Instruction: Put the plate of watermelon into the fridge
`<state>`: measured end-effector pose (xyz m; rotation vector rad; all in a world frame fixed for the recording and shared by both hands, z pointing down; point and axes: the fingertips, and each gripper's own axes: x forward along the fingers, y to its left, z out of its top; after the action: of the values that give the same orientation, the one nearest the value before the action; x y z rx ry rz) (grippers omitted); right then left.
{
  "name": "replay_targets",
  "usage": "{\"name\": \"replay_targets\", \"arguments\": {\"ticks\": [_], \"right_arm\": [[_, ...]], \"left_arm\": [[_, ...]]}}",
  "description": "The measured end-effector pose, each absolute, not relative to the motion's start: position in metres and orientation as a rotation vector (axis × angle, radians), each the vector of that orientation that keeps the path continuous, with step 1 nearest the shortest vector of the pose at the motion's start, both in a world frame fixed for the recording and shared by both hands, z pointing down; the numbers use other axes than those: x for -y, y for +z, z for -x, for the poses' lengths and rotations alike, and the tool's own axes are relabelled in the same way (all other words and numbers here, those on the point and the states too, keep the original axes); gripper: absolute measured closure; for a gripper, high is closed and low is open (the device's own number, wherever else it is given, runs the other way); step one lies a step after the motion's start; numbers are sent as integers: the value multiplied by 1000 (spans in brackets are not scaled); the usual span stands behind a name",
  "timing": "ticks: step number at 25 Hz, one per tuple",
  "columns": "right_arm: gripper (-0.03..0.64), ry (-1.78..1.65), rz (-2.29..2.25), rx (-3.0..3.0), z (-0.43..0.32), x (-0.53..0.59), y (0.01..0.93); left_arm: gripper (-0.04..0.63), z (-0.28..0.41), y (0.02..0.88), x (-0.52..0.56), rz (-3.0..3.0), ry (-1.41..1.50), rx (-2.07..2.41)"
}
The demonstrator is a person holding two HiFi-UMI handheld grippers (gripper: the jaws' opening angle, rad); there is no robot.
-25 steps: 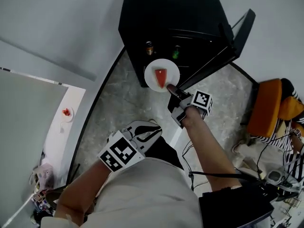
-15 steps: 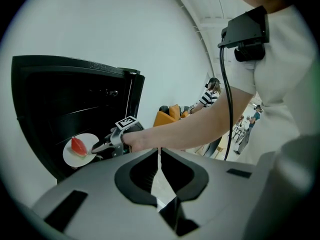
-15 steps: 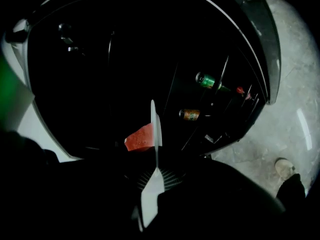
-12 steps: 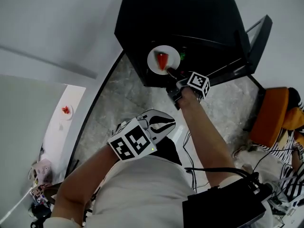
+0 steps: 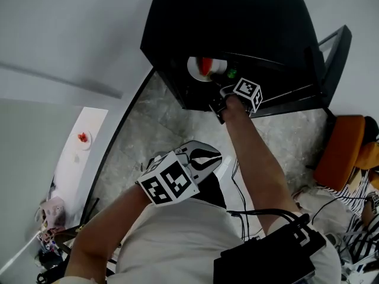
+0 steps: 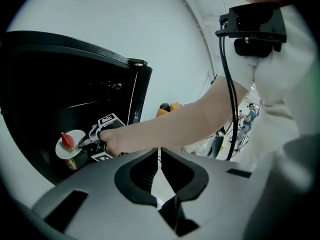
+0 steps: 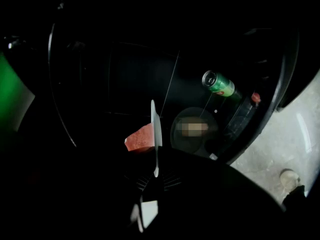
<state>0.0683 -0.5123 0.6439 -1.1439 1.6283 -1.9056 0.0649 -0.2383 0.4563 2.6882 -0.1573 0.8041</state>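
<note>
A white plate (image 5: 200,70) with a red watermelon wedge (image 5: 205,65) sits just inside the dark opening of the black fridge (image 5: 237,16). My right gripper (image 5: 220,83) is shut on the plate's near rim. In the right gripper view the plate (image 7: 156,126) shows edge-on between the jaws, with the watermelon (image 7: 140,138) on its left side. The left gripper view shows the plate (image 6: 65,151) and the right gripper (image 6: 84,143) at the fridge mouth. My left gripper (image 5: 204,157) hangs low by my body, shut and holding nothing.
The fridge door (image 5: 328,55) stands open to the right. A green can (image 7: 218,83) lies inside the fridge beside the plate. An orange chair (image 5: 340,149) and a seated person are at right. A white table (image 5: 80,158) at left holds a small dish.
My right gripper has carried the plate forward from in front of the fridge into its opening. The left gripper has stayed near my body.
</note>
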Motion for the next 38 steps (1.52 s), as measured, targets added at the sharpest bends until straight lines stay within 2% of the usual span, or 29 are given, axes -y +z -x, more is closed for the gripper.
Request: {"name": "replay_targets", "arguments": {"ticks": [15, 22, 38], "right_arm": [[592, -1924, 1180, -1698, -55, 551, 665], [591, -1847, 1334, -1909, -53, 556, 666], [489, -1701, 1627, -2398, -56, 544, 672]], "left_arm": [[566, -53, 464, 245, -2647, 797, 203], [566, -43, 461, 245, -2625, 760, 215], [567, -41, 464, 245, -2624, 743, 183]]}}
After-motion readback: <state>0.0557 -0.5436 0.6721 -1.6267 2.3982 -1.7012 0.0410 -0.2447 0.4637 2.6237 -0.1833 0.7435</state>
